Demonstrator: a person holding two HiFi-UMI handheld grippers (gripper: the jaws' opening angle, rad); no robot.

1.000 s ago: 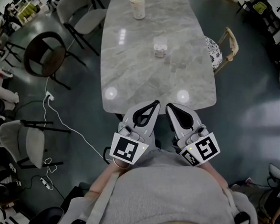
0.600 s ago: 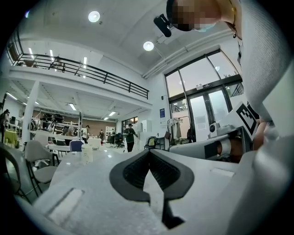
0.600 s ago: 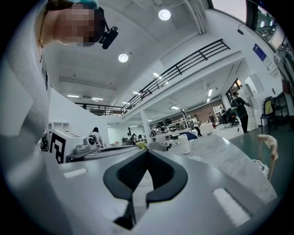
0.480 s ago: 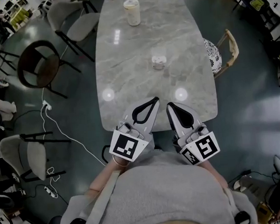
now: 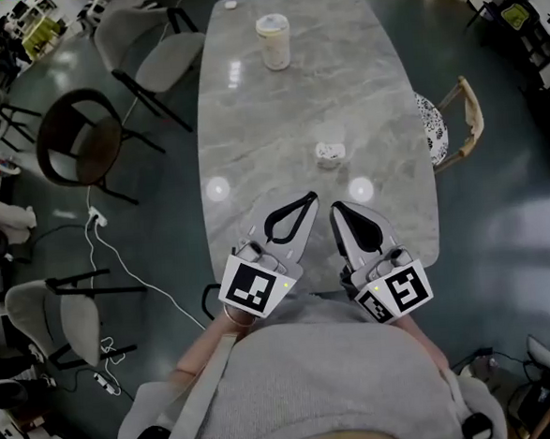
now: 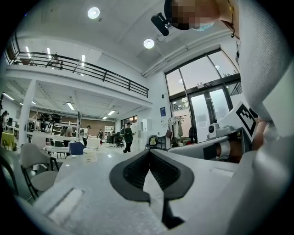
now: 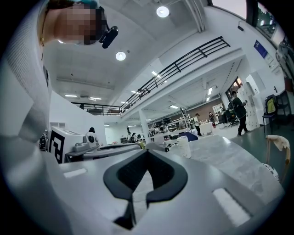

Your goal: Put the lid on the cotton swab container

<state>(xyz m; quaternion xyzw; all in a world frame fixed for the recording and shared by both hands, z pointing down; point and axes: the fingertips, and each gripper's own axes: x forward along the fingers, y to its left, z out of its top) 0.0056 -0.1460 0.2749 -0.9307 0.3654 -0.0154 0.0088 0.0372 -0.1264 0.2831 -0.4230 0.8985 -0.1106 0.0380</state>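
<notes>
Holding left hand-held gripper point(image 5: 304, 201) and right hand-held gripper point(image 5: 337, 209) shut, empty. Ahead, nearer my right, sits a small container point(image 5: 329, 152), maybe the swabs'.

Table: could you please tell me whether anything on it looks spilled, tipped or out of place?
Nothing stands out: the tall jar and the small container both appear upright on the table, with nothing spilled.

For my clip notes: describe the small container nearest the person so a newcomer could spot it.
Start at the long grey marble table. On its near half, right of centre, stands a small clear container, alone. Unlike the tall pale jar at the far end, it is low and see-through.
</notes>
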